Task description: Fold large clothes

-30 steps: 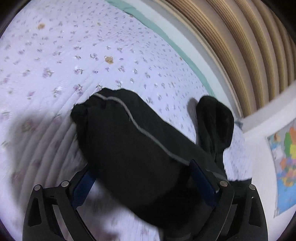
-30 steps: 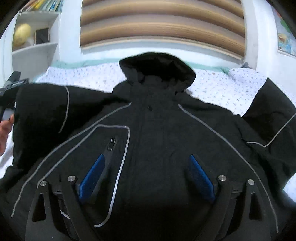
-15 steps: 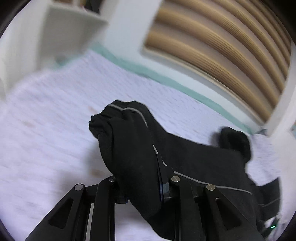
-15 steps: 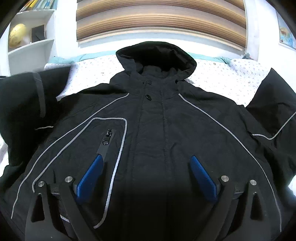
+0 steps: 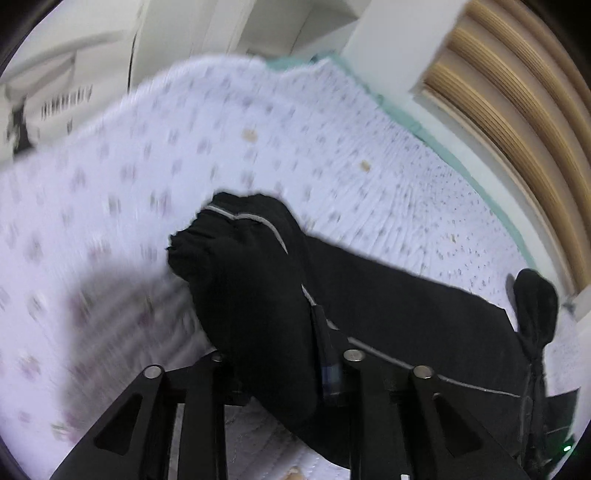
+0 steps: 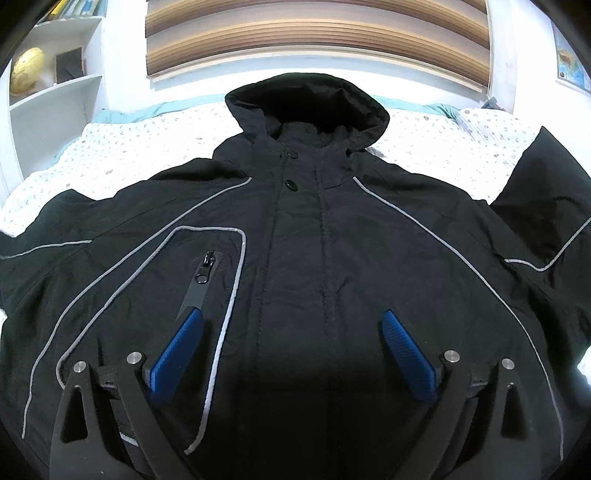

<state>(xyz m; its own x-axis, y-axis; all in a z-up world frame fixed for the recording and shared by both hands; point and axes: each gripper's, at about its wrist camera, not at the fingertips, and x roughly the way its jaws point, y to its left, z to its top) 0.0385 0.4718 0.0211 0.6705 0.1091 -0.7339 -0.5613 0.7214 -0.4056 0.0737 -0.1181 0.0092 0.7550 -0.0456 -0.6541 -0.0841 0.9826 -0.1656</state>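
On the bed (image 6: 122, 155), your black jacket (image 6: 303, 258) lies front up with its hood (image 6: 306, 99) at the far side. Your left gripper (image 5: 280, 354) has the jaws closed on the left sleeve (image 5: 243, 266), though they have just been opening a little. Your right gripper (image 6: 291, 350) hangs above the jacket's near front, jaws wide apart and empty.

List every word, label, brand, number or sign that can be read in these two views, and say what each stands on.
None can be read.
Map poster on the right wall: any print too small to read.
Book spines on the top shelf: too small and cut off by the lens edge.
Dark row of marks on the white furniture beside the bed: blurred; whether it is lettering cannot be told.
Black jacket: no logo or label shows.
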